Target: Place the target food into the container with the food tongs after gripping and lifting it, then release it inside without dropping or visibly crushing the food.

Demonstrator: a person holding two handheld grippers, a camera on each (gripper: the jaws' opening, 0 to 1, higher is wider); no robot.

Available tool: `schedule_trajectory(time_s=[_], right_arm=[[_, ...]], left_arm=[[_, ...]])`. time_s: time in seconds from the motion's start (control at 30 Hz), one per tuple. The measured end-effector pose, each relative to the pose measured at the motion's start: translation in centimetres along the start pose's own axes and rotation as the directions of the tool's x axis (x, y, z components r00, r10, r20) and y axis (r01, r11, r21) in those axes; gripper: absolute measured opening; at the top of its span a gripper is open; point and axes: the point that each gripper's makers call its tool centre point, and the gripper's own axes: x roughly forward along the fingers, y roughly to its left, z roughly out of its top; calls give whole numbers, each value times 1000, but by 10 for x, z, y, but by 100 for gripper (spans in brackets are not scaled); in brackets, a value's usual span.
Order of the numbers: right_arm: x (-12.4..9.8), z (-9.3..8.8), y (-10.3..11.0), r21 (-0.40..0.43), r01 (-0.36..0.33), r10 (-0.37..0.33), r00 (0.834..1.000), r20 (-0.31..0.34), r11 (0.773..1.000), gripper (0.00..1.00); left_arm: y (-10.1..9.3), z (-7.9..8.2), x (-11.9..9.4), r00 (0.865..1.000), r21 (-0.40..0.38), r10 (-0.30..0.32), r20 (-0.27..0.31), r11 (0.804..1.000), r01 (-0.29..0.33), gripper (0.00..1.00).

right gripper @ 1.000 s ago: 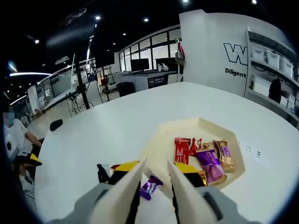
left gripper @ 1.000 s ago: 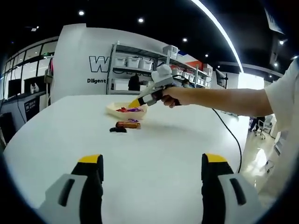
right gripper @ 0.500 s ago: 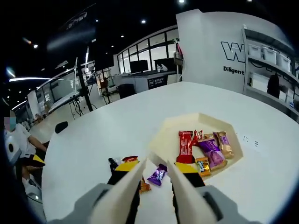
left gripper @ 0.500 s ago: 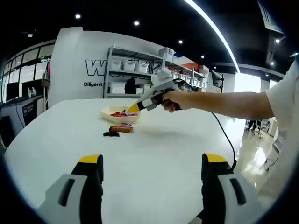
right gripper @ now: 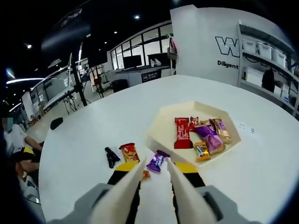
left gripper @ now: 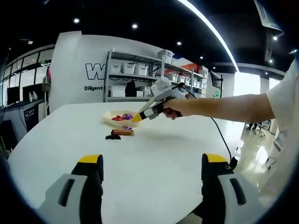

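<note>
My right gripper is shut on the cream food tongs, whose two blades stand slightly apart. A purple wrapped candy lies on the white table just beyond the blade tips, beside the near corner of the cream tray. The tray holds a red bar, a purple pack and other wrapped sweets. In the left gripper view, the right gripper, held by a person's hand, hovers beside the tray. My left gripper is open over bare table, holding nothing.
An orange-red wrapper and a small black object lie on the table left of the purple candy; the same wrapper shows in the left gripper view. Shelving with white bins stands behind the table. A cable trails off the right edge.
The right gripper has drawn back from the tray, so more table, the orange-red wrapper and the black object now show. The purple candy stays on the table. The left gripper stays open.
</note>
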Motion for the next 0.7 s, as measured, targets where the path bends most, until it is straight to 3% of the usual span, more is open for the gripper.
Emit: schedule_trajectory(time_s=[0.3,0.7], right_arm=[[15,-8,-2,-12,38,-39,999,-26,999,20],[26,-7,-10,12,94,-94,996,-12,995,20]], left_arm=[[6,-1,-11,1000,1,24,1,1000,-24,86],[16,-6,-17,998,-2,57,-12,998,-57,89]])
